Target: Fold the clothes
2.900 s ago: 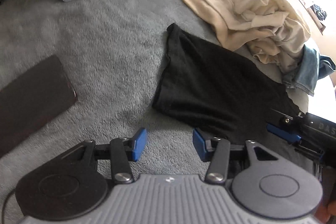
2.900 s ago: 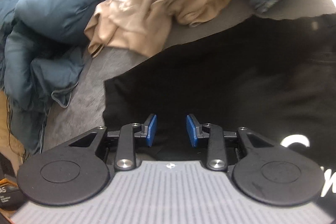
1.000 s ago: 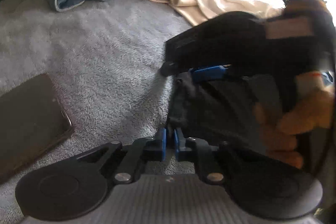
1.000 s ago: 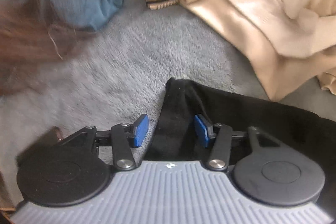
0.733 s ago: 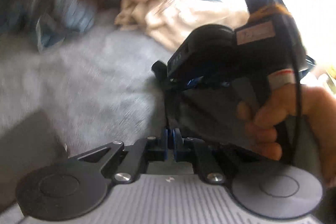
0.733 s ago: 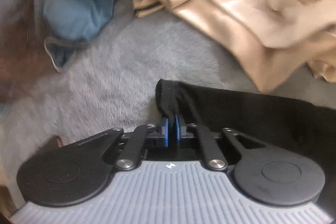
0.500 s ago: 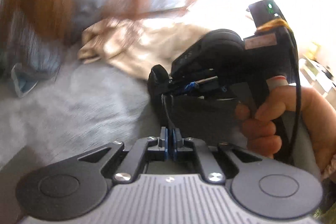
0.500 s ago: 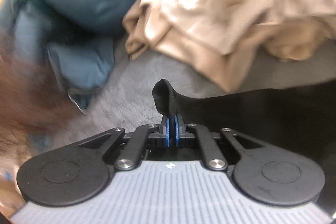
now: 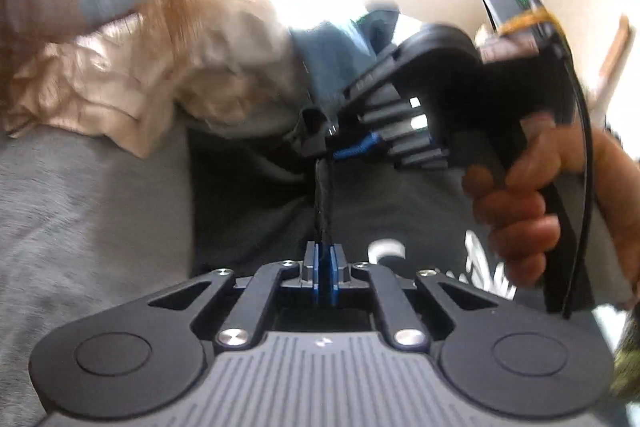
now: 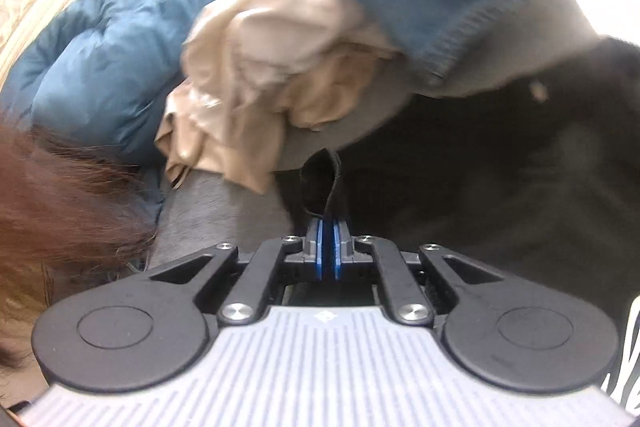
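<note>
Left wrist: left gripper [image 9: 324, 267] fingers, open 2.9 s ago, now pinch the black T-shirt [image 9: 256, 203] edge, lifted taut above the grey bed [image 9: 80, 211]. Right wrist: right gripper [image 10: 328, 259] likewise clamped; hem raised, fold apparently under way.

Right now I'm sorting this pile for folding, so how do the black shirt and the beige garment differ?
The black shirt is pinched by both the left gripper and right gripper; the beige garment is untouched. The black shirt lies mostly spread out, its gripped edge lifted, while the beige garment sits crumpled in a heap. The black shirt shows white print; the beige garment looks plain. Both rest on the grey blanket.
</note>
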`<action>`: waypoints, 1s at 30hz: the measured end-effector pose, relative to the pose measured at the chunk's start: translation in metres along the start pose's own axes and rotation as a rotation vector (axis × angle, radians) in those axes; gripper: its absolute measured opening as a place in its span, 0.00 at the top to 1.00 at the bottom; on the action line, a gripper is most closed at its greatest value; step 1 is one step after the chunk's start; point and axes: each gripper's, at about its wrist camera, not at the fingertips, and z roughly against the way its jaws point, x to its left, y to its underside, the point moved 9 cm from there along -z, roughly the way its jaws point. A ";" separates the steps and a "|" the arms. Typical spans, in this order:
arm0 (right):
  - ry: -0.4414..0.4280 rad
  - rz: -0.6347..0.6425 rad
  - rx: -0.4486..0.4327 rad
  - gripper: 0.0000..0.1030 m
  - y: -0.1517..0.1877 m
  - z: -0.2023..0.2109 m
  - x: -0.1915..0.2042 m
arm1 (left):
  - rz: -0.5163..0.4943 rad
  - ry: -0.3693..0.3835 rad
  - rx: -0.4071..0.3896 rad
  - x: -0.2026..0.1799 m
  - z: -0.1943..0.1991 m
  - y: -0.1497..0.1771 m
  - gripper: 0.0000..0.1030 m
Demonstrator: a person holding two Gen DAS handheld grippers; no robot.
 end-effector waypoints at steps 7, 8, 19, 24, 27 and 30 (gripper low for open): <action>-0.018 -0.172 0.028 0.90 0.016 -0.010 -0.053 | -0.044 -0.077 0.032 0.013 0.022 0.014 0.76; -0.032 -0.196 0.028 0.88 0.017 -0.007 -0.055 | -0.043 -0.105 0.031 0.019 0.028 0.014 0.75; -0.021 -0.154 0.135 0.59 0.046 -0.003 -0.043 | -0.151 -0.200 0.124 0.055 -0.004 0.021 0.74; 0.056 -0.047 0.172 0.86 0.057 -0.007 -0.035 | -0.154 -0.217 0.117 0.055 -0.011 0.028 0.95; 0.089 -0.039 0.174 0.96 0.059 -0.004 -0.036 | -0.130 -0.225 0.095 0.059 -0.008 0.030 0.97; 0.102 -0.057 0.165 0.96 0.059 0.001 -0.038 | -0.131 -0.228 0.102 0.064 -0.008 0.037 0.97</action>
